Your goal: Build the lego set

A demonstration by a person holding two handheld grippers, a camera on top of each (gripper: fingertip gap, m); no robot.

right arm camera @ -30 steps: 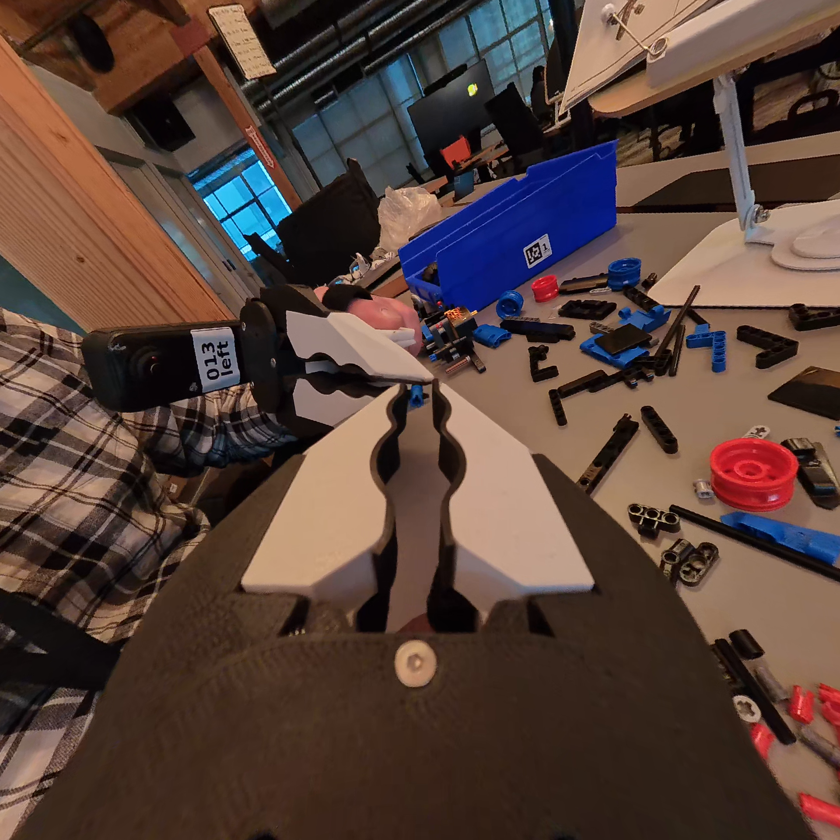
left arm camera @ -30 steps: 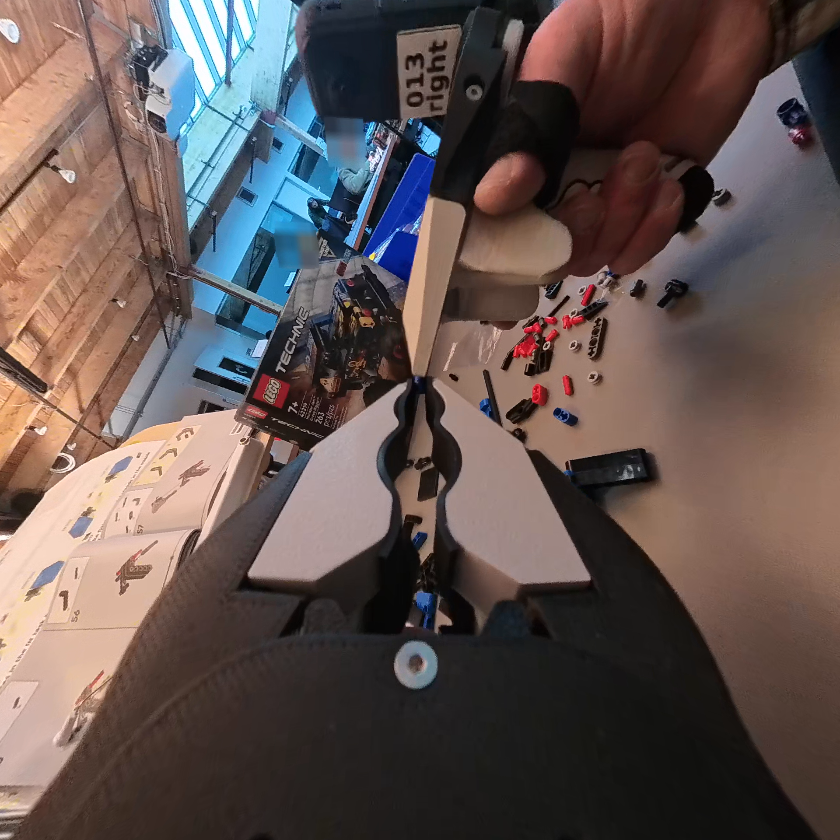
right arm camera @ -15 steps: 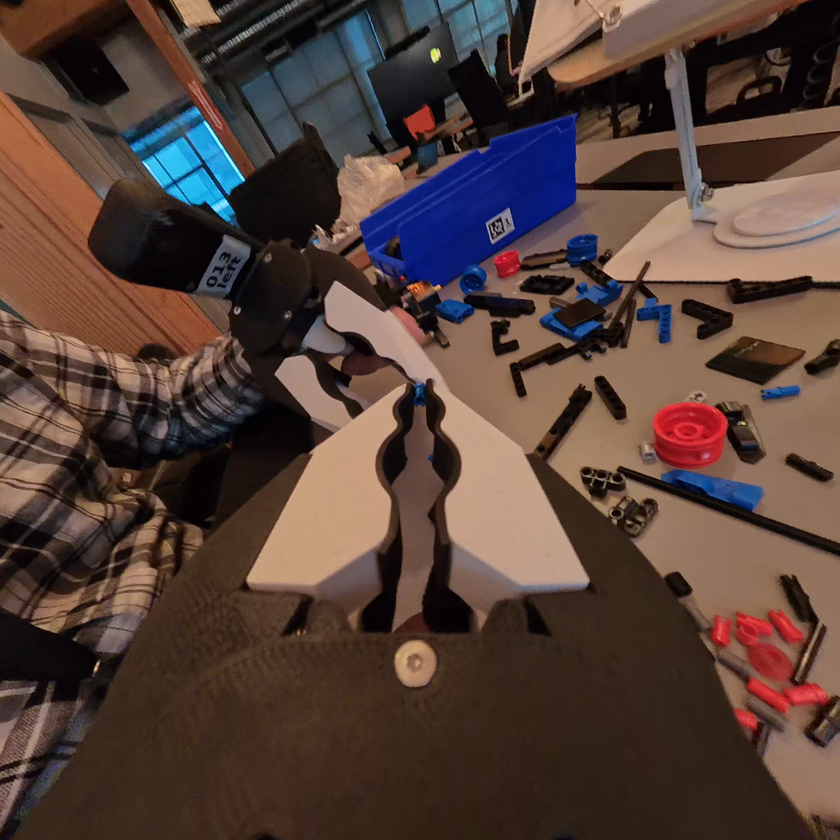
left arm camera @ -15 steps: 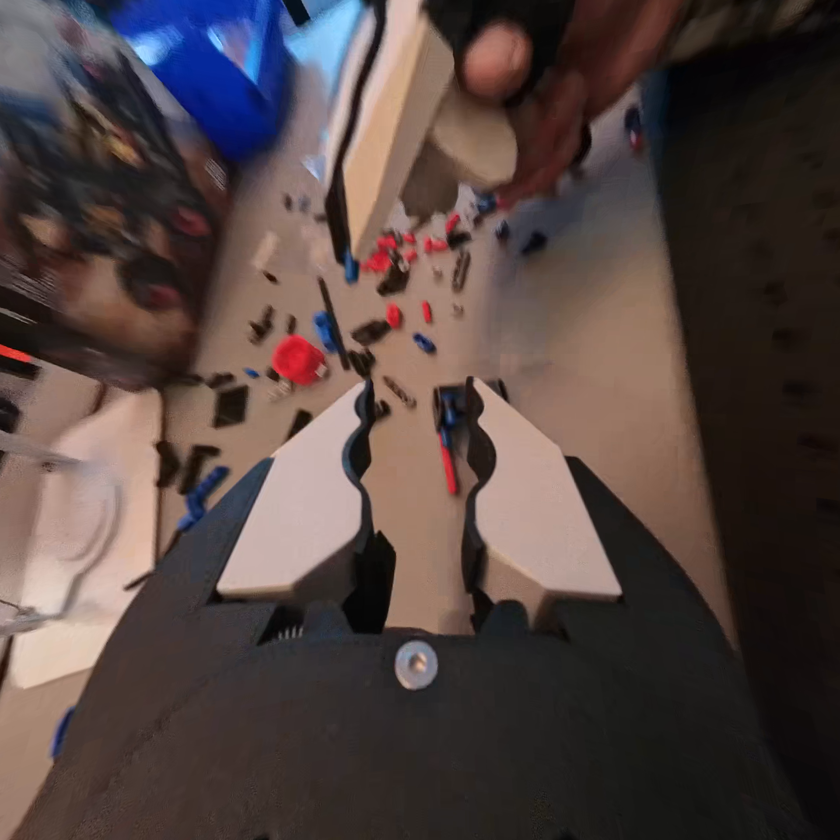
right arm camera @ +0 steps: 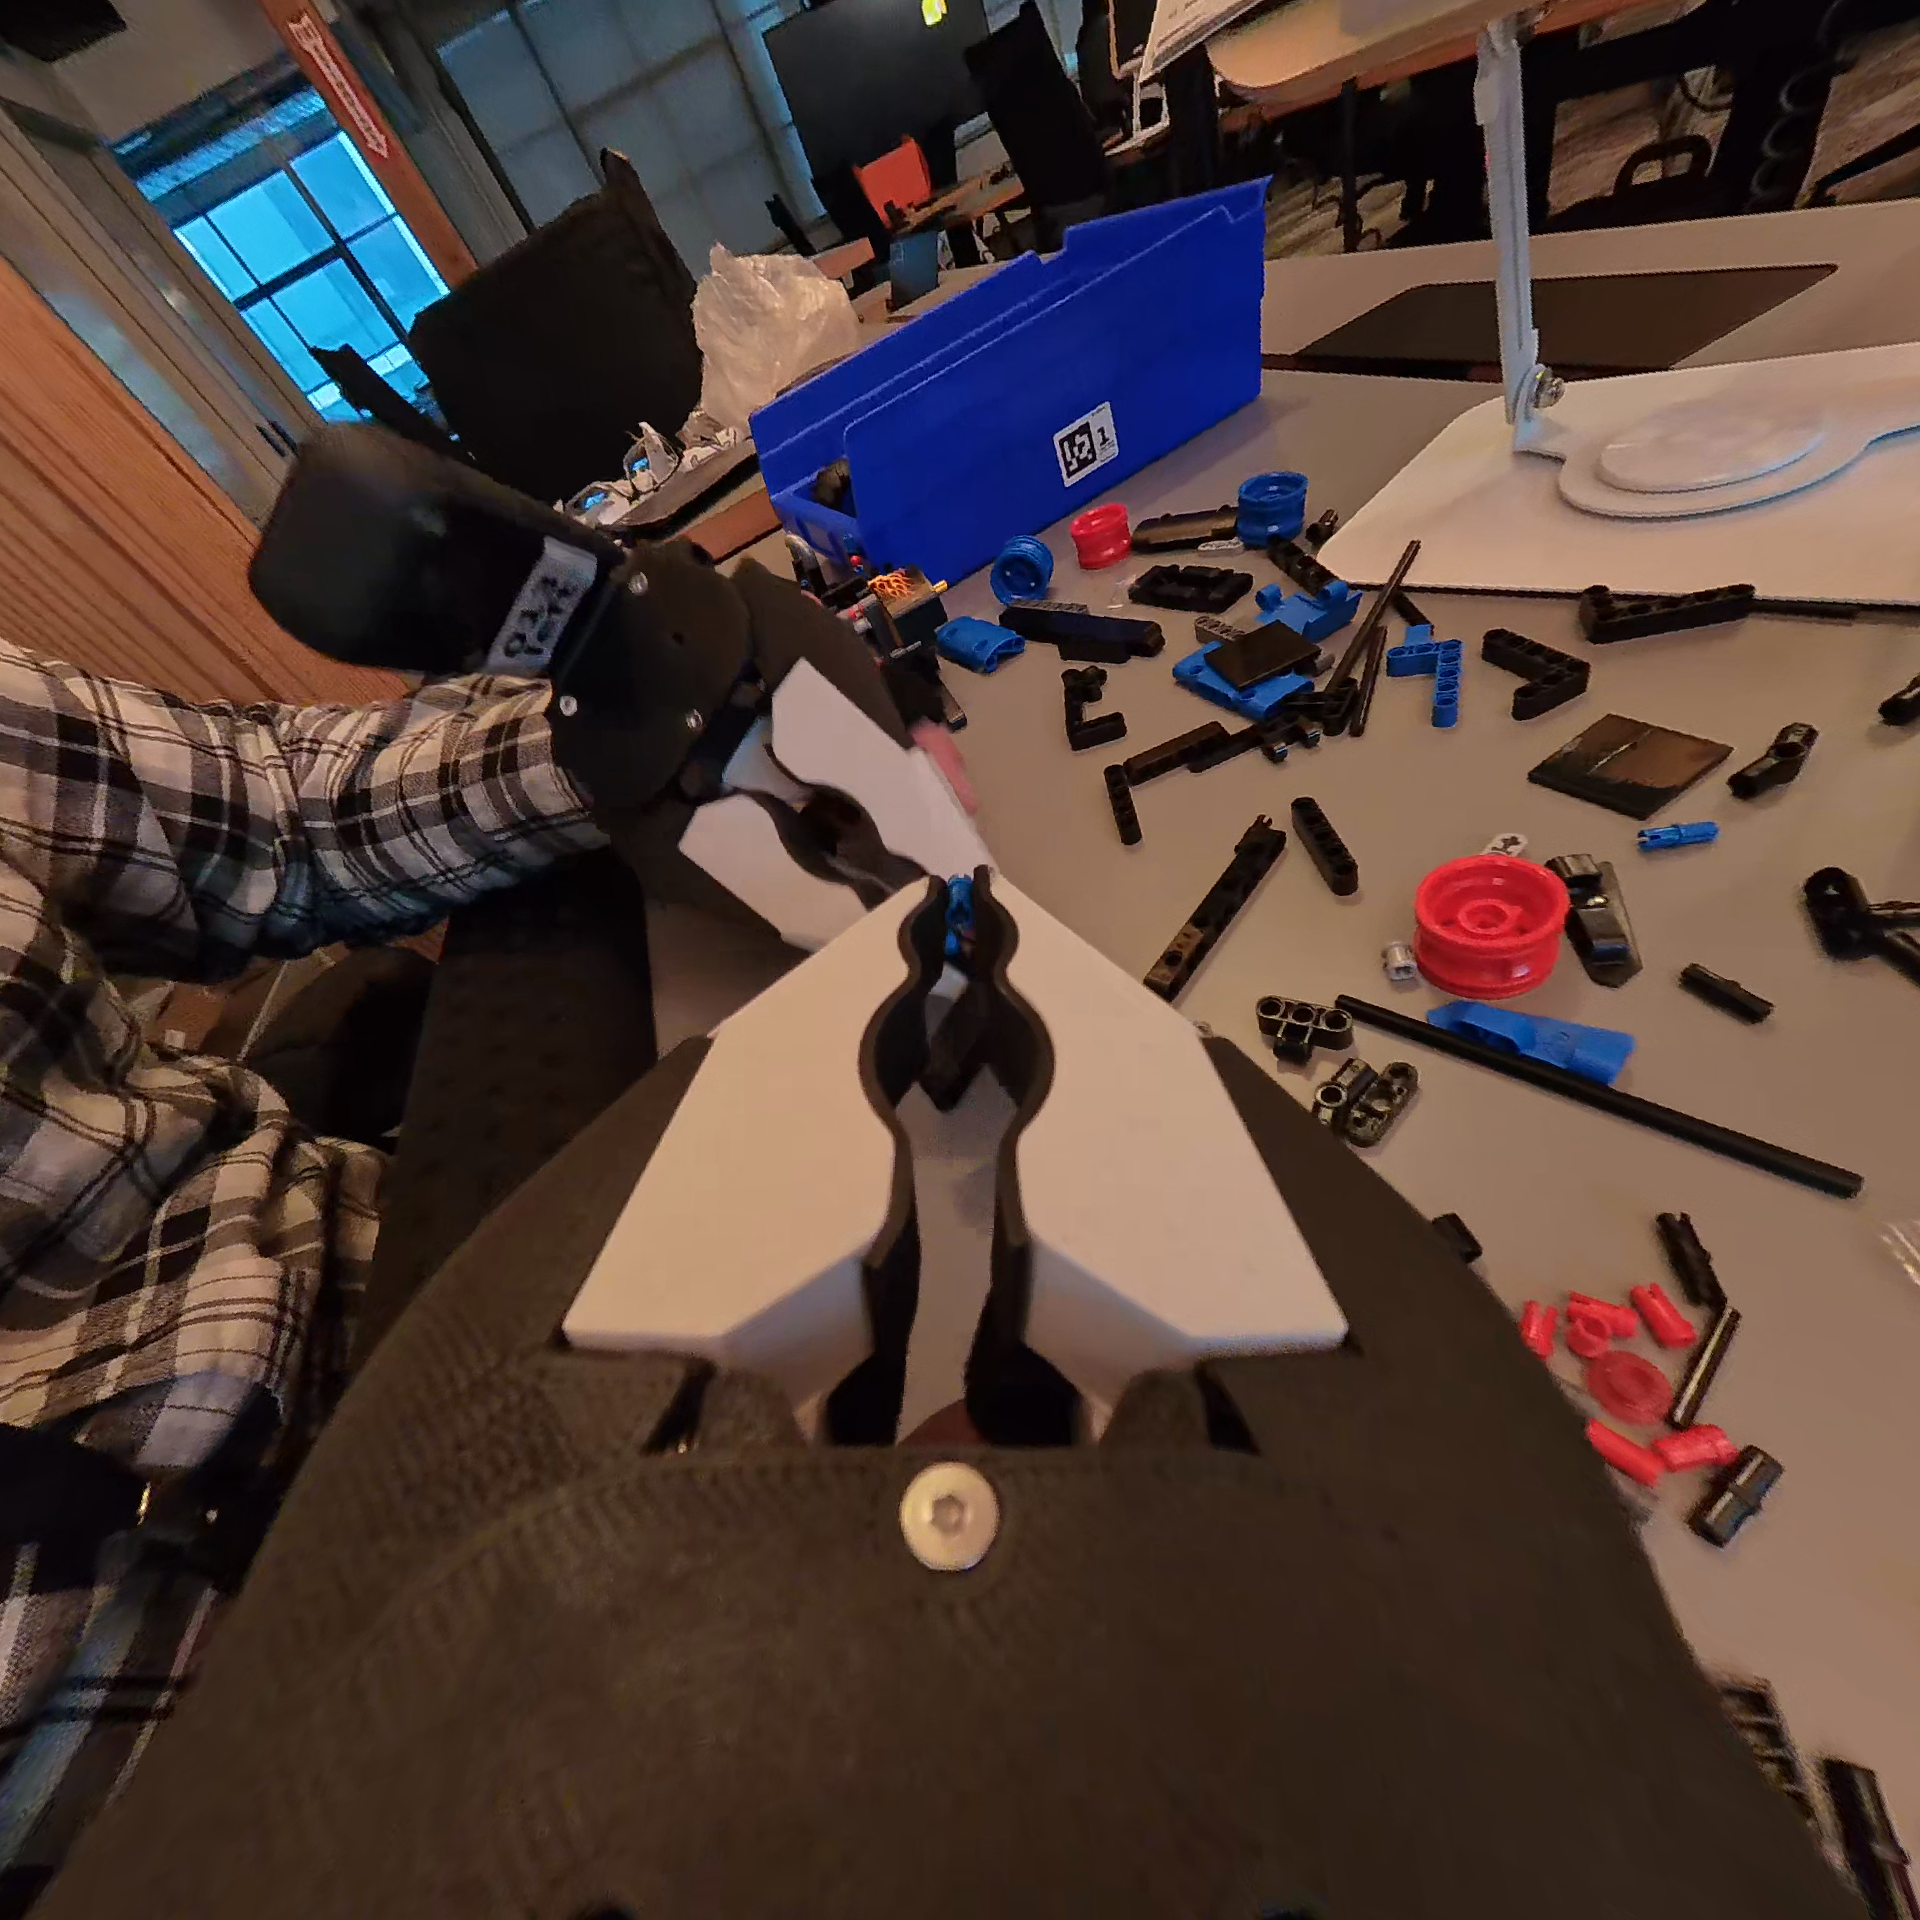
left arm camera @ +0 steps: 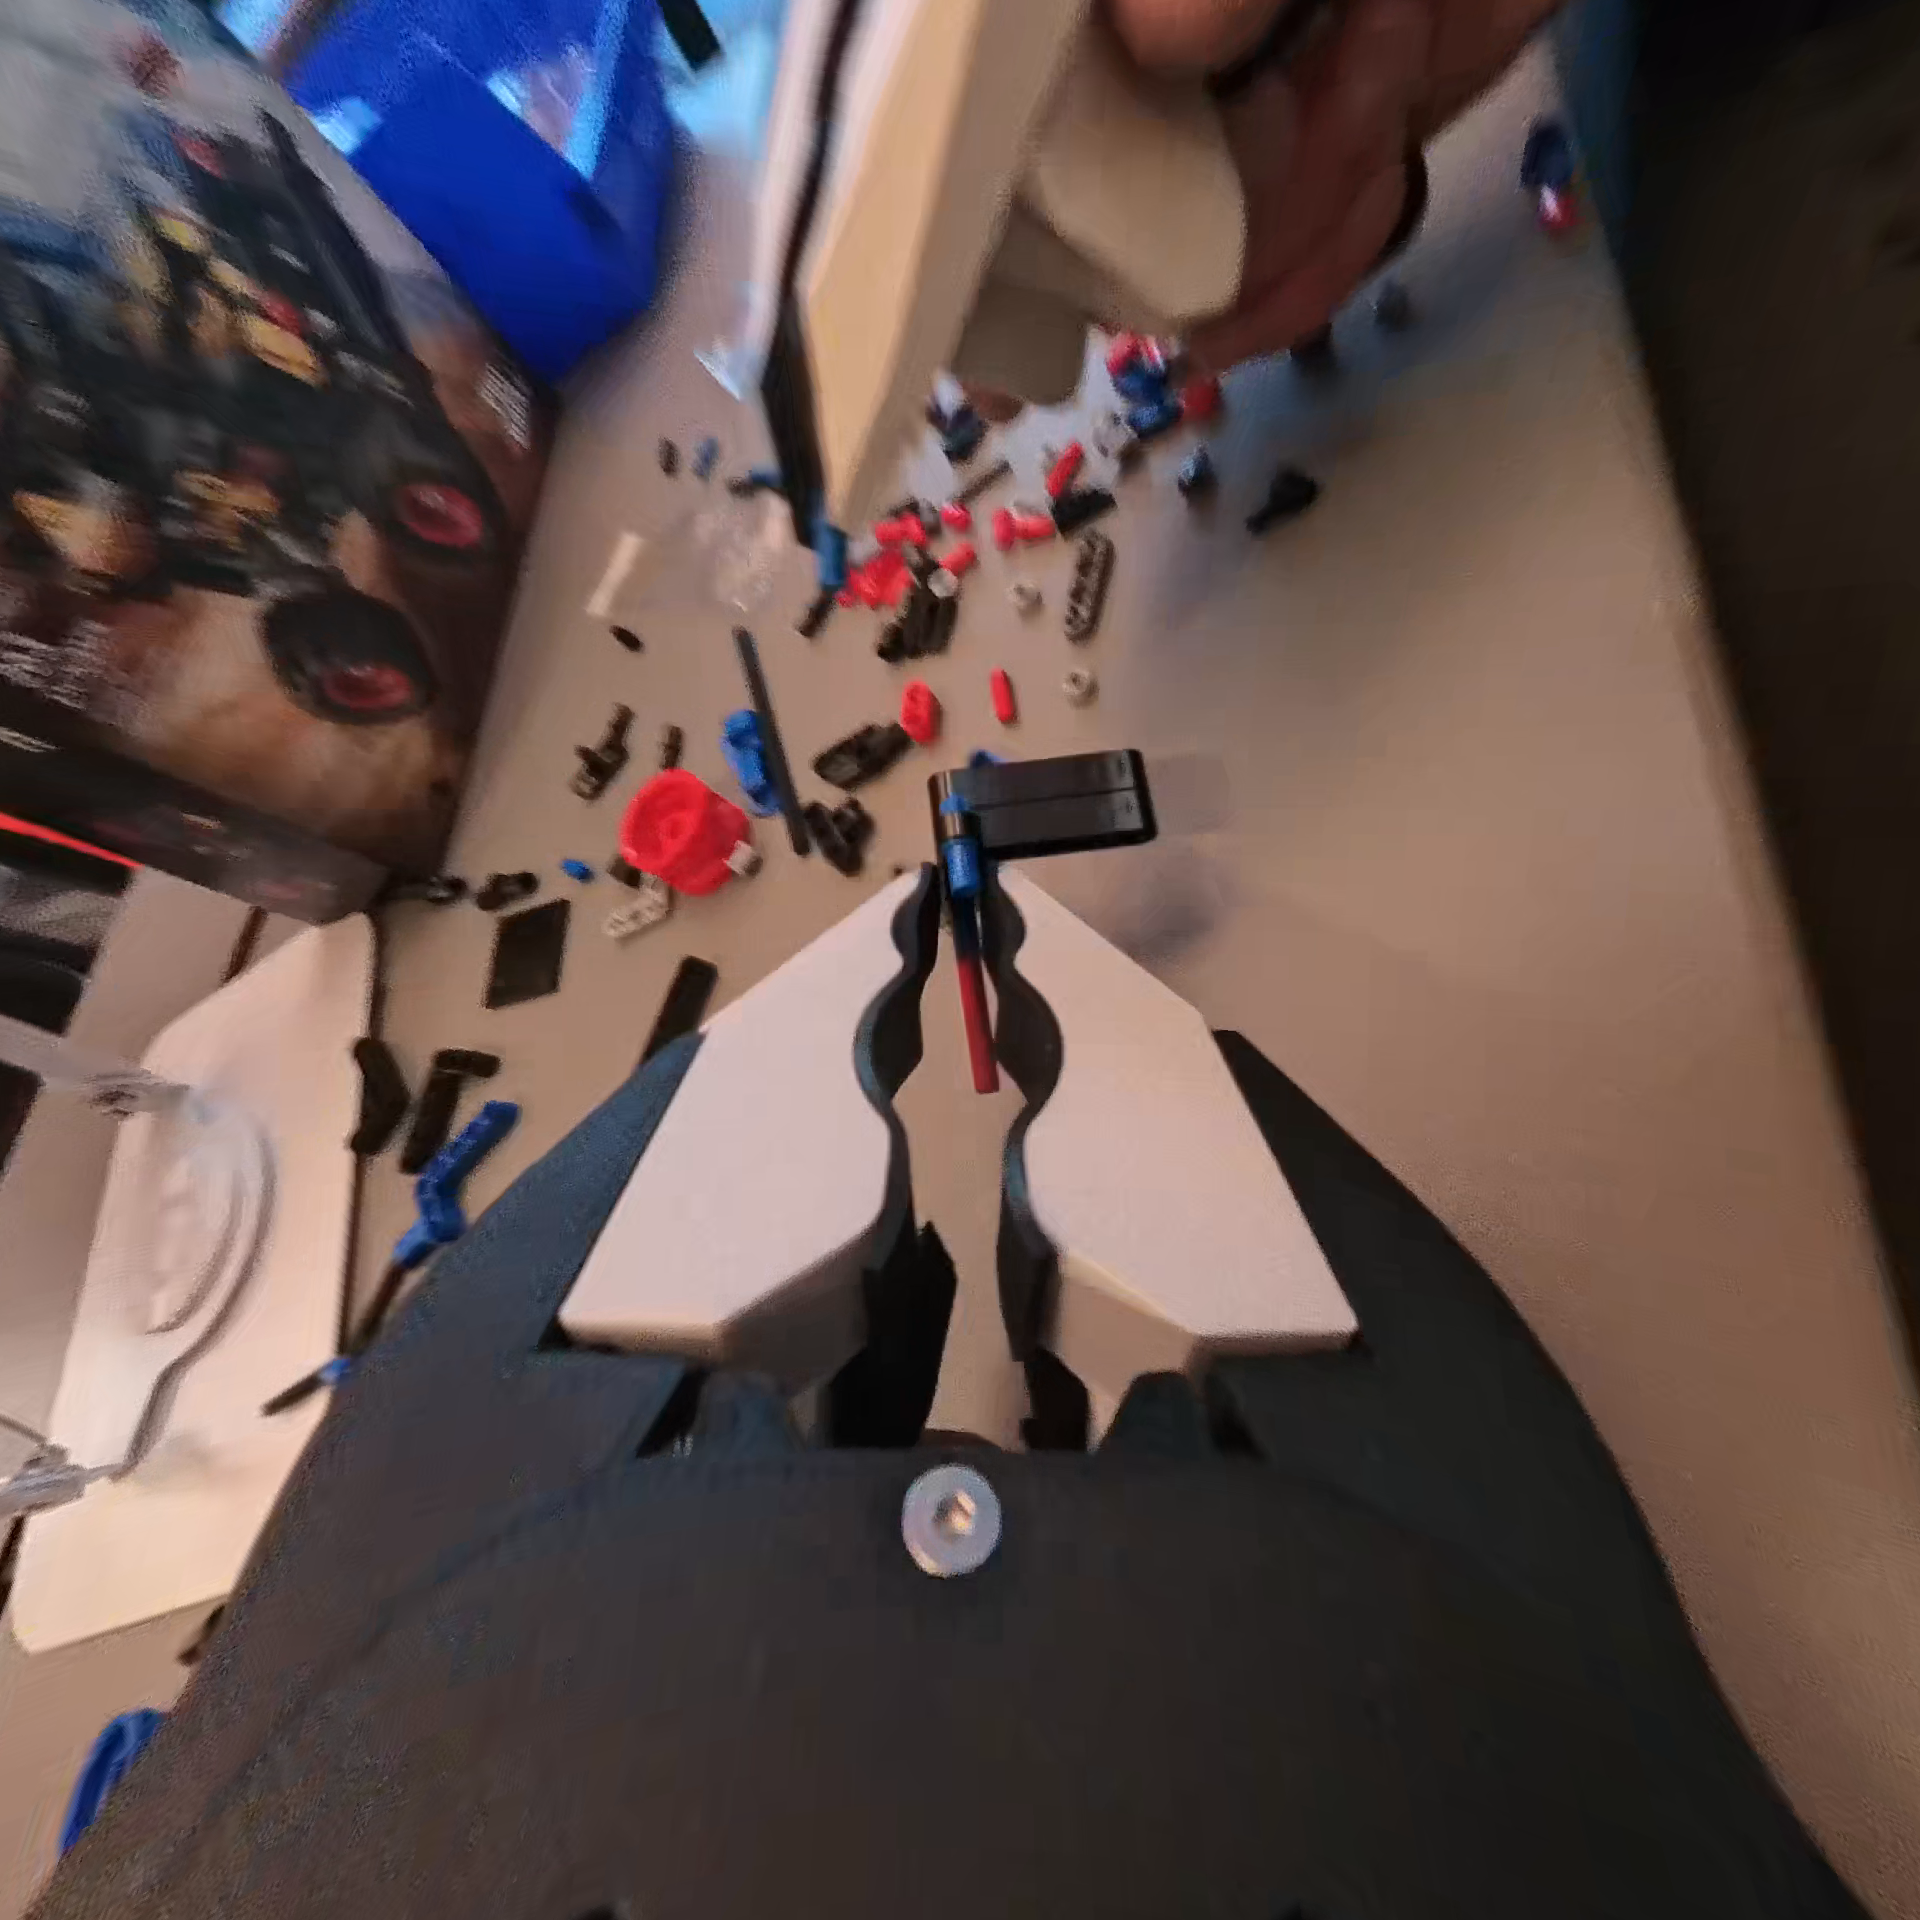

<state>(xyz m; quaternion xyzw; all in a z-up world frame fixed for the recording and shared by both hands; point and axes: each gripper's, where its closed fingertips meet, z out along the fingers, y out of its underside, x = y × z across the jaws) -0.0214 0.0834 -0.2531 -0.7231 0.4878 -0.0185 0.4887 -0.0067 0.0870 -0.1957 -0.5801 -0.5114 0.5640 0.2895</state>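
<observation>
Left gripper point(left arm camera: 958, 883): clenched on a small assembly, a red axle point(left arm camera: 974, 1023) lying in the gap between the white fingers point(left arm camera: 758, 1122), a blue sleeve point(left arm camera: 960, 864) pinched at the tips, two stacked black beams point(left arm camera: 1049, 800) jutting sideways just beyond them, all held above the grey table point(left arm camera: 1351, 935). Right gripper point(right arm camera: 961, 906): closed on a small blue piece point(right arm camera: 957, 909) at its tips, a dark part point(right arm camera: 961, 1039) showing in the gap behind, left gripper's fingers just beyond and near touching. Farther out on the table: a red wheel hub point(right arm camera: 1489, 925), a long black axle point(right arm camera: 1600, 1096), a cluster of red pins point(right arm camera: 1621, 1371), black beams and blue parts scattered loose. Behind those, a blue bin point(right arm camera: 1039, 416) and a white stand base point(right arm camera: 1621, 499). In the left wrist view, much blurred: the set's box point(left arm camera: 218, 520) standing by the bin. At far left of the right wrist view: a plaid sleeve point(right arm camera: 260, 790) behind the left gripper.
</observation>
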